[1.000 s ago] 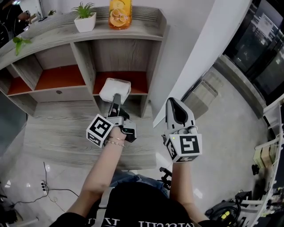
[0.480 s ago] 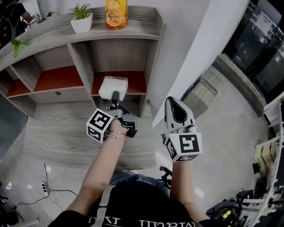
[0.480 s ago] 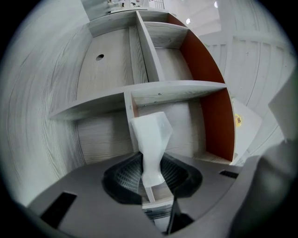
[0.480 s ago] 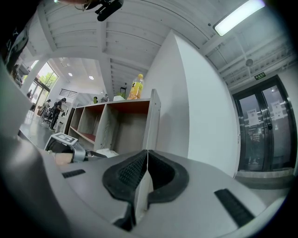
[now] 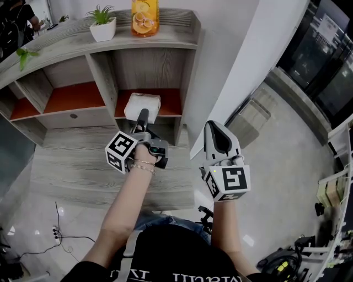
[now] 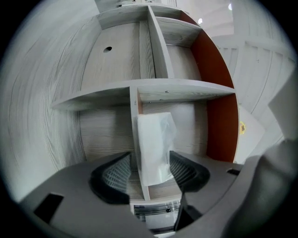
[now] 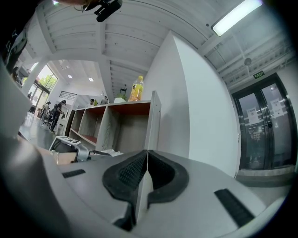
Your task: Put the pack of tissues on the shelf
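Observation:
The pack of tissues (image 5: 142, 104), white in clear wrap, lies at the front of the lower right compartment of the grey wooden shelf (image 5: 149, 66), on its red floor. My left gripper (image 5: 143, 115) reaches to the pack from the near side. In the left gripper view the pack (image 6: 156, 142) stands between the dark ribbed pads of the left gripper (image 6: 150, 160); the jaws are opening and a gap shows beside the left pad. My right gripper (image 5: 216, 128) hangs to the right of the shelf, shut and empty, its pads together in the right gripper view (image 7: 146, 162).
On the shelf top stand a potted plant (image 5: 105, 25) and an orange drink bottle (image 5: 144, 16). A white pillar (image 5: 242, 66) rises just right of the shelf. The left compartment (image 5: 71, 96) has a red floor. Cables (image 5: 55, 228) lie on the floor at lower left.
The left gripper has carried the pack a little deeper into the compartment and its marker cube has shifted left. The right gripper has stayed where it was.

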